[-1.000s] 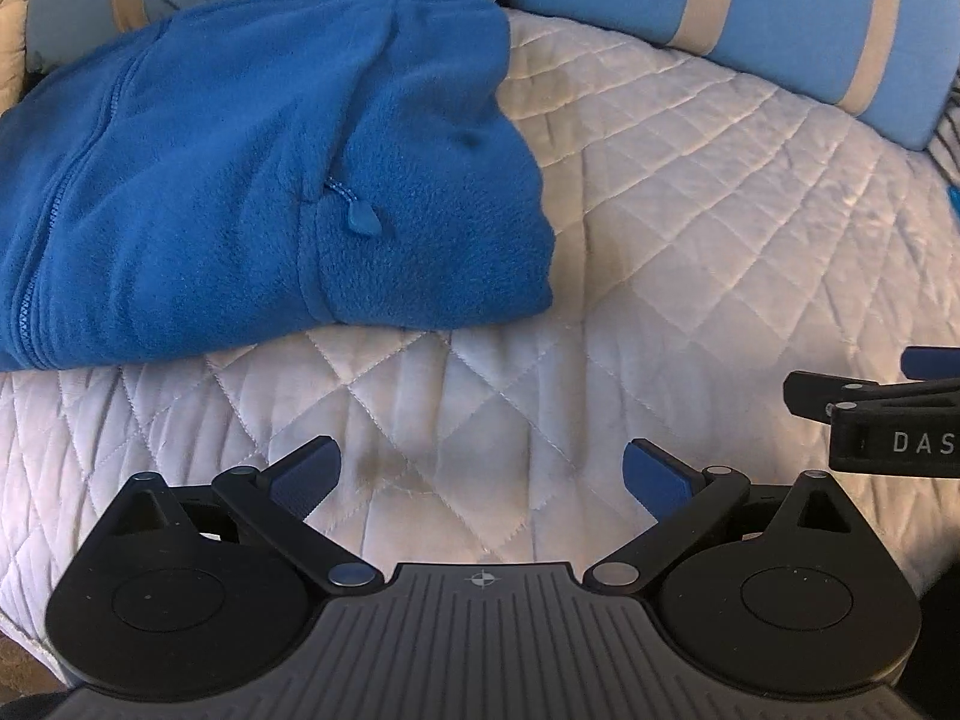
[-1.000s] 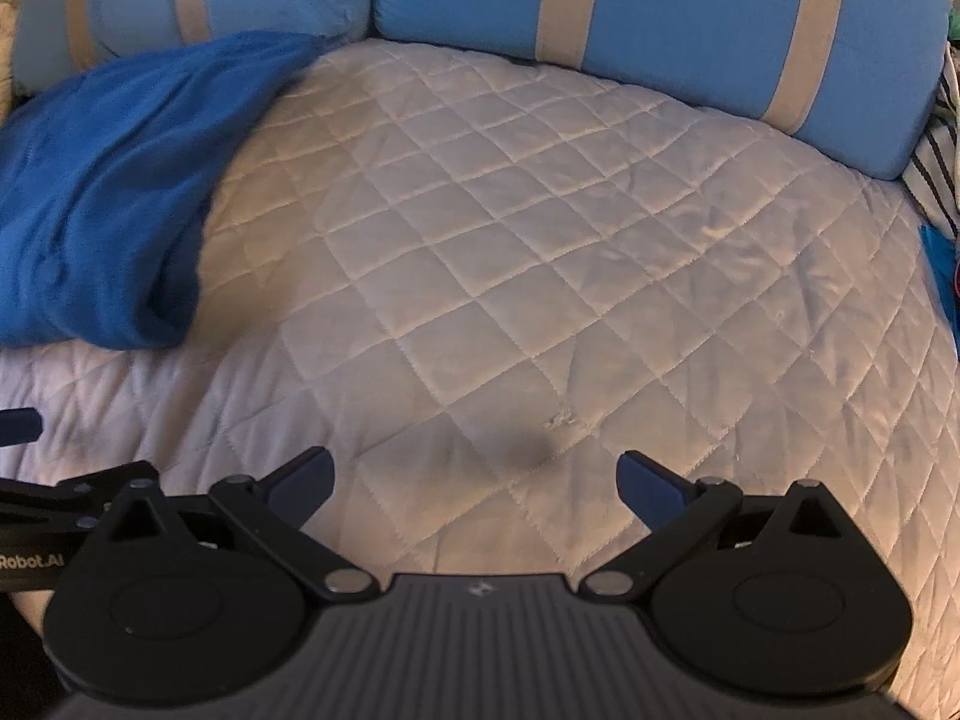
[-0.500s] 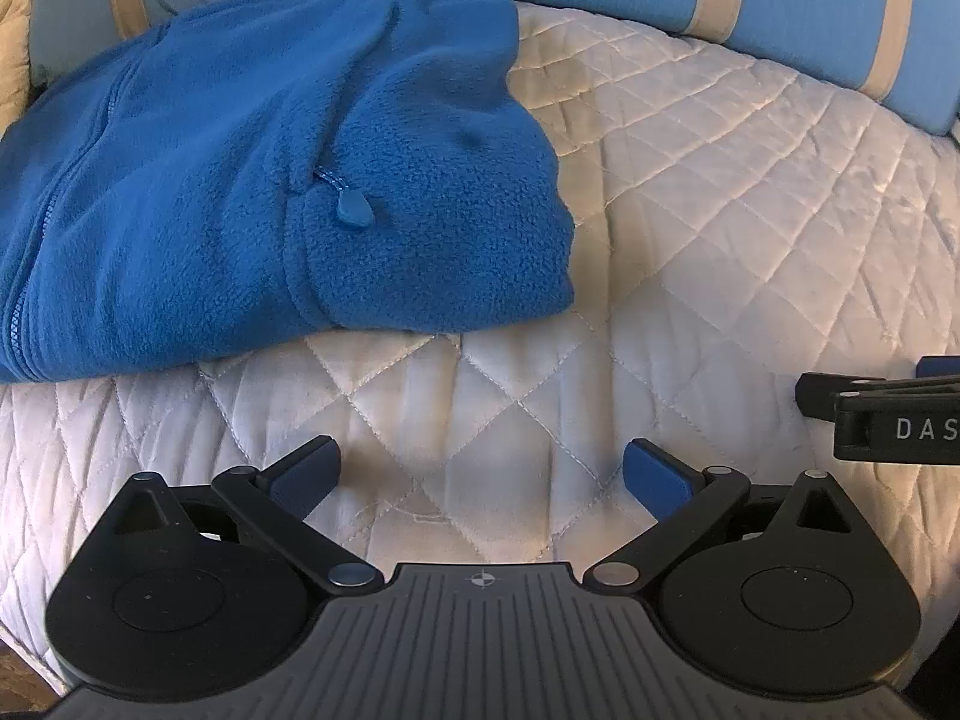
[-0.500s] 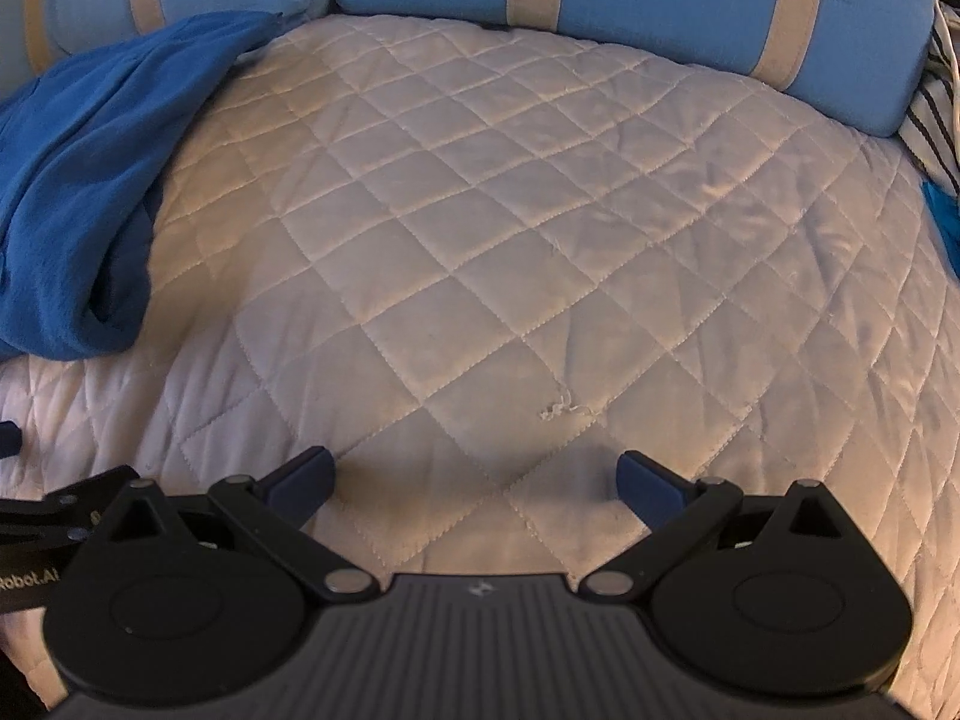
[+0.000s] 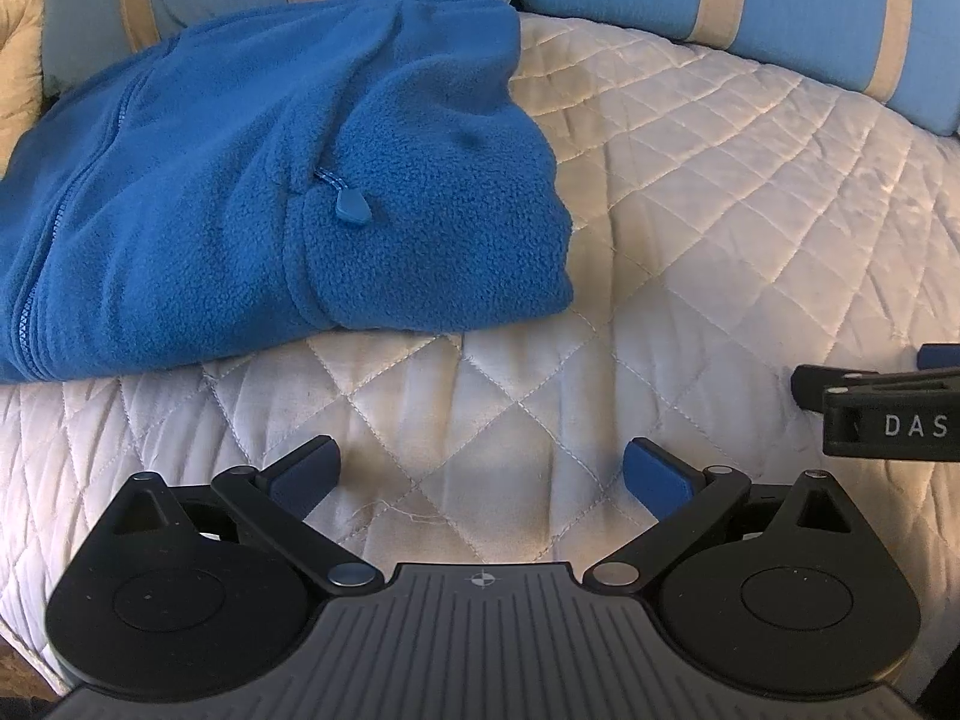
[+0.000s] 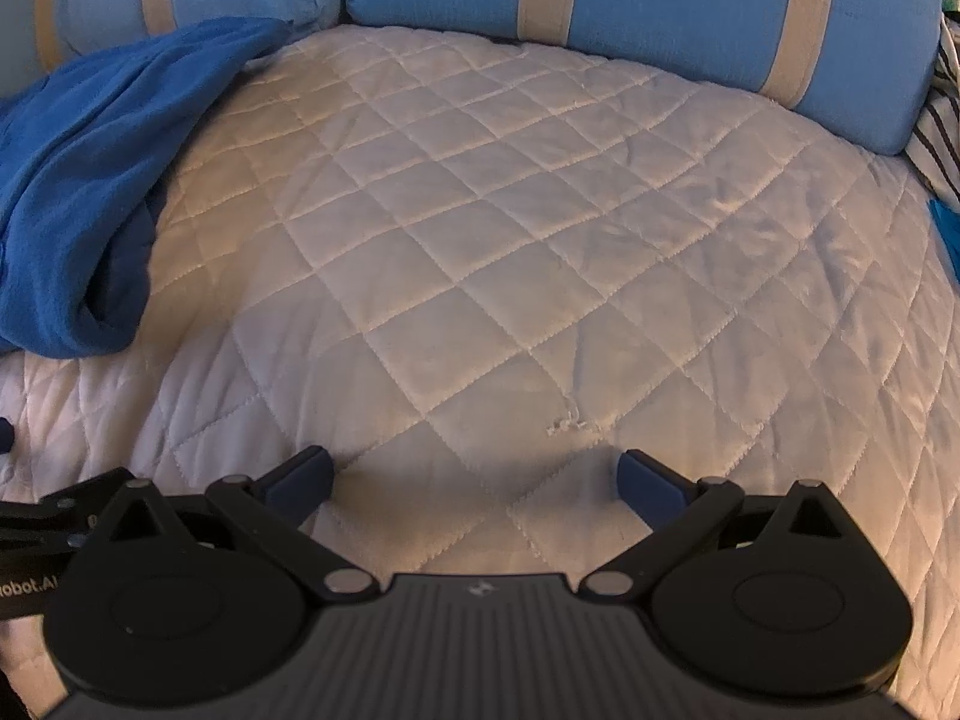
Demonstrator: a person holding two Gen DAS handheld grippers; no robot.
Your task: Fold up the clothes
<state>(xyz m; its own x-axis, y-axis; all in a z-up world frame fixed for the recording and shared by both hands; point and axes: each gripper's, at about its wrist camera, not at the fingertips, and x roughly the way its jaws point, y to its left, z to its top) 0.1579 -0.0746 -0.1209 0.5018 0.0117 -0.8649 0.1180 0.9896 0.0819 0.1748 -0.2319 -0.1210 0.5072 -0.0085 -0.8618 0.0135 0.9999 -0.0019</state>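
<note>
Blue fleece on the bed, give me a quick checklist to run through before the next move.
1. Left gripper jaws open and empty: ok.
2. Right gripper jaws open and empty: ok.
3. Fleece lies folded on the quilt, free of both grippers: ok.
4. Zipper pull on top, in sight: ok.
5. Fleece edges lined up underneath: cannot tell.
6. Striped cloth at the right edge, folded or not: cannot tell.

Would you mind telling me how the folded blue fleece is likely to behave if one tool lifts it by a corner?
The blue fleece looks soft and thick, so it will likely droop. Its loosely stacked layers would probably unfold.
</note>
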